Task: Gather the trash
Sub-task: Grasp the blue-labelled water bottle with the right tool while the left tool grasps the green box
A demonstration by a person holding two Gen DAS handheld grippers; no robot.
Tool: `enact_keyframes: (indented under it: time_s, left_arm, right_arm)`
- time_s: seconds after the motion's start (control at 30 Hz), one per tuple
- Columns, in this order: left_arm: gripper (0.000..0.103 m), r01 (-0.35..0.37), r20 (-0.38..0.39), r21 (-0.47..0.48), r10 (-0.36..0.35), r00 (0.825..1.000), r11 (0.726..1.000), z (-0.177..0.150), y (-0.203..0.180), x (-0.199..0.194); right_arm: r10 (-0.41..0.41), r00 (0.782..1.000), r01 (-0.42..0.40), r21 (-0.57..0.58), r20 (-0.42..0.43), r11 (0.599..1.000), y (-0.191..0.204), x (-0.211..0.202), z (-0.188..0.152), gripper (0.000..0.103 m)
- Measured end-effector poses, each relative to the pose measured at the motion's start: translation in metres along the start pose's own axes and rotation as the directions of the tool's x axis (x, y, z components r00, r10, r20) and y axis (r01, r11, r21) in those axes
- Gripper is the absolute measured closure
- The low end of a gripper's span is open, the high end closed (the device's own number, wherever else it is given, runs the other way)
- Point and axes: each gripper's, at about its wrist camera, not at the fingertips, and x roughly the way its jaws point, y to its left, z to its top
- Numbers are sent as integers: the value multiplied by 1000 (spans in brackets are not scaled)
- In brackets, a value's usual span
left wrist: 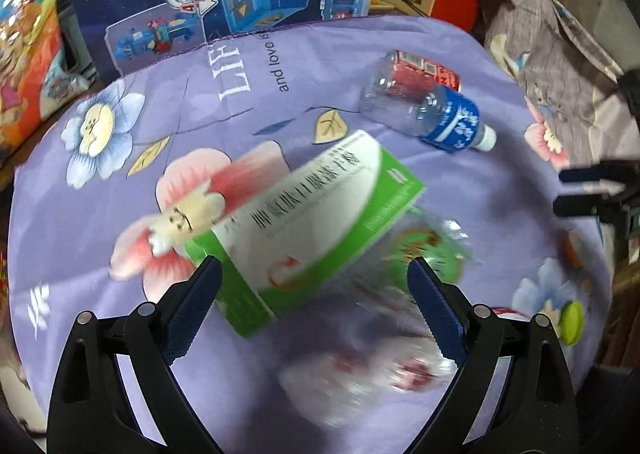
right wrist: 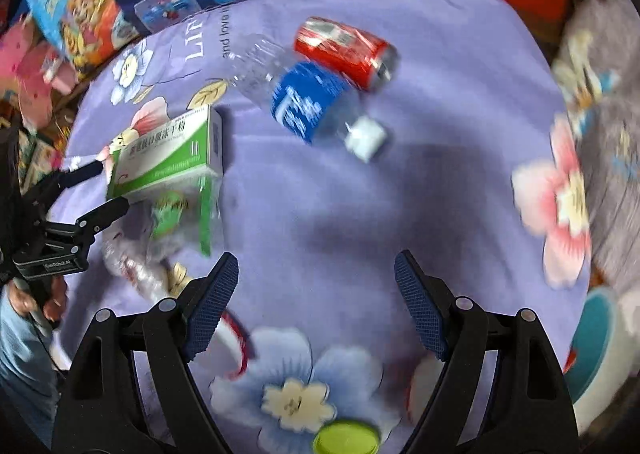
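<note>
Left wrist view shows the left gripper (left wrist: 314,274) spread wide around the green-and-white carton (left wrist: 304,230): centre both pads on its long faces before closing, while the right gripper (right wrist: 316,270) hangs empty and released

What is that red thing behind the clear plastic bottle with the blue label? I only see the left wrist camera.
Observer: A red metal can, lying on its side close beside the clear plastic bottle.
Operator: Is my right claw holding something?
Observer: No, the right claw is open and grips nothing.
Operator: Is there anywhere to put trash?
Observer: A teal round container sits past the right edge of the purple flowered cloth; I cannot tell whether it is a bin.
</note>
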Motion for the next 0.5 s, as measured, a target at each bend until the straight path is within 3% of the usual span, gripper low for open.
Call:
enact_keyframes:
  time_s: [0.13, 0.27, 0.5]
  left_arm:
    - [9, 35, -23, 56, -34, 999, 998, 4, 12, 18]
    - [9, 35, 4, 115, -35, 999, 993, 10, 13, 26]
    - [7, 127, -27, 179, -124, 992, 976, 25, 5, 42]
  right_arm:
    - [-28, 999, 27, -62, -16, 998, 12, 15, 27, 26]
    - [-68, 998, 66, -121, -8, 990, 16, 27, 52, 26]
    - [-100, 995, 97, -218, -3, 971, 24, 54, 84, 26]
